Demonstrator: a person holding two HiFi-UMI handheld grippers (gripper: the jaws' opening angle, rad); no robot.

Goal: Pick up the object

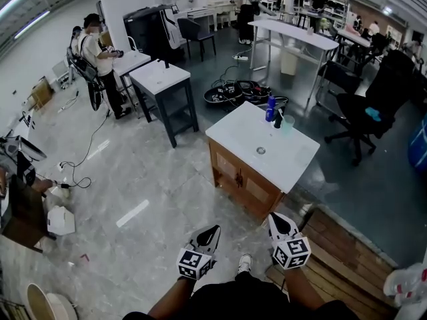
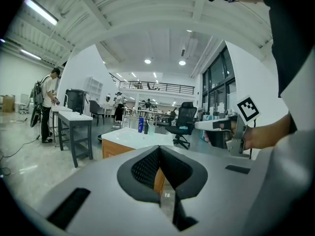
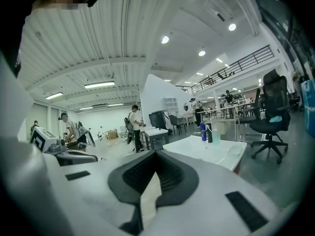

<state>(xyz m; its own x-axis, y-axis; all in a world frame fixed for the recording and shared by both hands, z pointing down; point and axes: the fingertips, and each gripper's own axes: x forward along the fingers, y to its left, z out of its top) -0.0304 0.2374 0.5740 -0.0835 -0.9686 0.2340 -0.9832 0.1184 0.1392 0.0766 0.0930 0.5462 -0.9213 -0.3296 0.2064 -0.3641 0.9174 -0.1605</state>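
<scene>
Pale floor separates the person from the white desk at 12 o'clock. Left tool and right tool are pressed together, empty. The object, probably the blue bottle at the desk's far edge, could topple if nudged by unopened jaws.

We saw three small things standing upright in a tight cluster near the far edge of the white counter: a blue bottle, a dark bottle just beside it, and a pale, translucent cup next to that. We could not tell which of them was the object meant
</scene>
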